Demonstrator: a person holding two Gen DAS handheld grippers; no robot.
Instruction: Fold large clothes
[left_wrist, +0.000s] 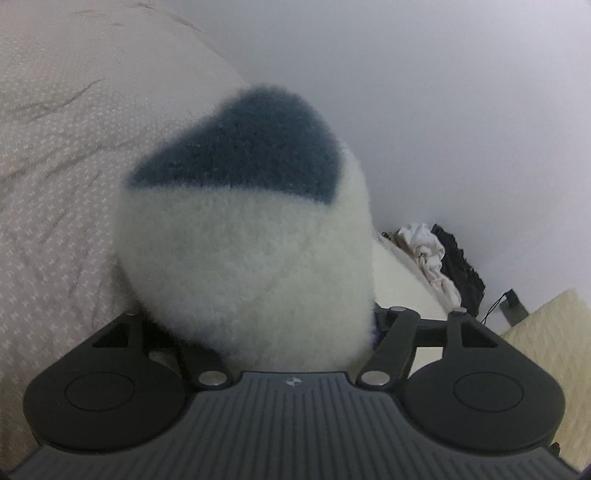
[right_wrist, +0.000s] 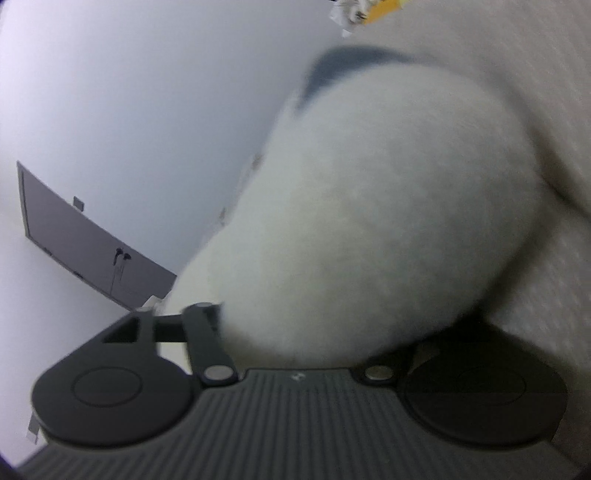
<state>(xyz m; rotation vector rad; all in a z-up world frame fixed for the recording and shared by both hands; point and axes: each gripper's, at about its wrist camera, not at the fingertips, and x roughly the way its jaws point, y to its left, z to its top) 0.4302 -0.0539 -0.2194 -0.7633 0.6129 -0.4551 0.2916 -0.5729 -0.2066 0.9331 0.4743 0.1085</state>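
Both your grippers are buried in the same fluffy white garment (left_wrist: 243, 258), which sits bunched on the bed sheet (left_wrist: 55, 177) right up against each cam.

Left gripper (left_wrist: 295, 332): fingertips hidden under fleece, so can't tell if the jaws are apart or clamped. Linkage arms look spread, but that's no proof of a hold. Right gripper (right_wrist: 332, 339): same story, tips swallowed by white pile, and the pic is blurred. Can't tell.

Risks from here:
- If the jaws are loose, the fleece prob. slides out when you lift; the thick pile gives the pads little to bite on.
- The fabric is bunched, not flat, so you may pinch several layers at once and the fold comes out lumpy.
- Both cams are blocked by cloth, so you're working near blind. An edge or sleeve could get grabbed w/o you noticing.
- The garment looks near the bed's edge on the left view; it could slip off.

View diffs: the left cam is sharp and shows the dark blue patch (left_wrist: 243, 147) in full, plus a clothes pile (left_wrist: 428, 254) by the wall and a cream rug (left_wrist: 546, 332). The right cam shows only a sliver of blue, but catches a desk (right_wrist: 92, 251) w/ earphones (right_wrist: 122, 254) and a yellow item (right_wrist: 384, 7) at top.
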